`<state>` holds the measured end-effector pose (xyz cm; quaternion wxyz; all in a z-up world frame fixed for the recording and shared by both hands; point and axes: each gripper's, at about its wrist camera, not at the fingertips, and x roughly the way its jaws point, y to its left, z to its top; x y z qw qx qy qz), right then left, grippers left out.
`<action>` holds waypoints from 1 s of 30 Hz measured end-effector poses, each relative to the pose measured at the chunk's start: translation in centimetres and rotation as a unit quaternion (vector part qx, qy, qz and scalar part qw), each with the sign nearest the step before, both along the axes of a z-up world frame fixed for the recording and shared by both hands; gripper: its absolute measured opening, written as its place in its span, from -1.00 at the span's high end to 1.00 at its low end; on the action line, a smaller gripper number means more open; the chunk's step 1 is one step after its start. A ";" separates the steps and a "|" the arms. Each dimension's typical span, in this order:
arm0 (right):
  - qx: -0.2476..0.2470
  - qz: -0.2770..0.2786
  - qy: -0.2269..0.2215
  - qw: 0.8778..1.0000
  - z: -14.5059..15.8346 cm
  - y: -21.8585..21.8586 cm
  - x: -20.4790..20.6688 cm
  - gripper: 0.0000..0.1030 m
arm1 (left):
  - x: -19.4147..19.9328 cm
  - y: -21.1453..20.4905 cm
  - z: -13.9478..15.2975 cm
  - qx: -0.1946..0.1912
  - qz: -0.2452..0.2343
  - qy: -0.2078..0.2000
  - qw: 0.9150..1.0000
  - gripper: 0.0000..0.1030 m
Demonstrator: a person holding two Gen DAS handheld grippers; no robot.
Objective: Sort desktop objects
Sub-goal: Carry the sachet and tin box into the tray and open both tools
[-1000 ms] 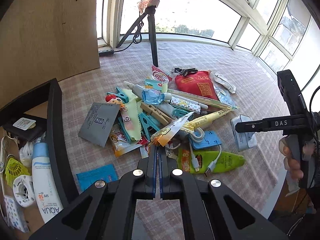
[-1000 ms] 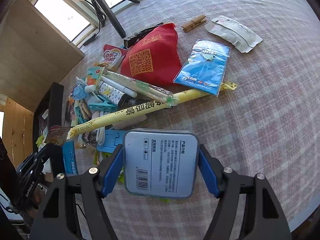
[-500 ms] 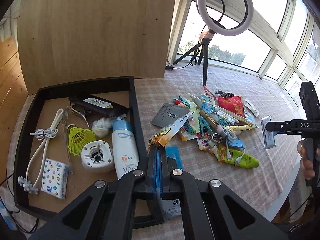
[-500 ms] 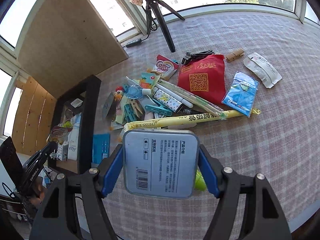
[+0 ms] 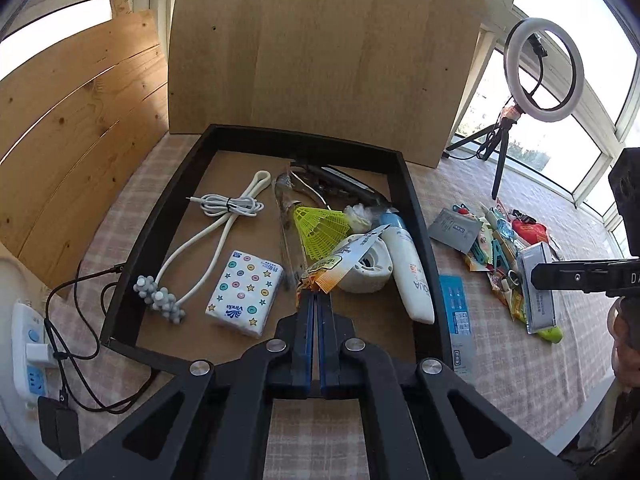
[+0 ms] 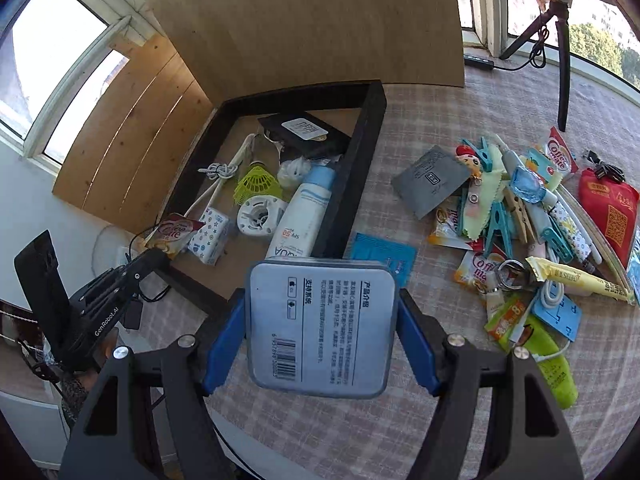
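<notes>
Left tool (image 5: 318, 300) pinches a sachet (image 5: 344, 258) over the tray (image 5: 416, 200), apparently above its fan (image 5: 370, 268); right tool (image 6: 320, 328) grips a tin (image 6: 320, 328).

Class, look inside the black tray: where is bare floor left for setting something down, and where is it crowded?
Bare floor lies in the black tray's far left corner beyond the white cable, and along the near edge beside the tissue pack. The right side around the sunscreen tube is crowded.

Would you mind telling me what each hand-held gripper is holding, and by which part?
The left hand-held gripper pinches a Coffee-mate sachet by its bottom end. The right hand-held gripper clamps a flat tin across its two side edges.
</notes>
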<state>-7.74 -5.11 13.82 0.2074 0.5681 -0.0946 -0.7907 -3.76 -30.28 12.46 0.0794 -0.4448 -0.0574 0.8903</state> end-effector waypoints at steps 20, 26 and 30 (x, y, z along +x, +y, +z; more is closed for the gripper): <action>0.027 0.051 -0.013 0.998 -1.5 -9.2 -2.0 -0.36 | -0.1 -1.2 -1.7 0.044 -0.003 -0.014 0.999 0.57; 0.021 0.030 -0.009 0.999 -1.0 -6.8 -2.0 -0.36 | 0.0 -0.9 -1.3 0.044 -0.006 -0.012 0.999 0.57; 0.019 0.010 -0.005 1.000 -1.0 -4.1 -1.5 -0.36 | 0.1 -0.7 -1.0 0.044 -0.008 -0.012 0.999 0.57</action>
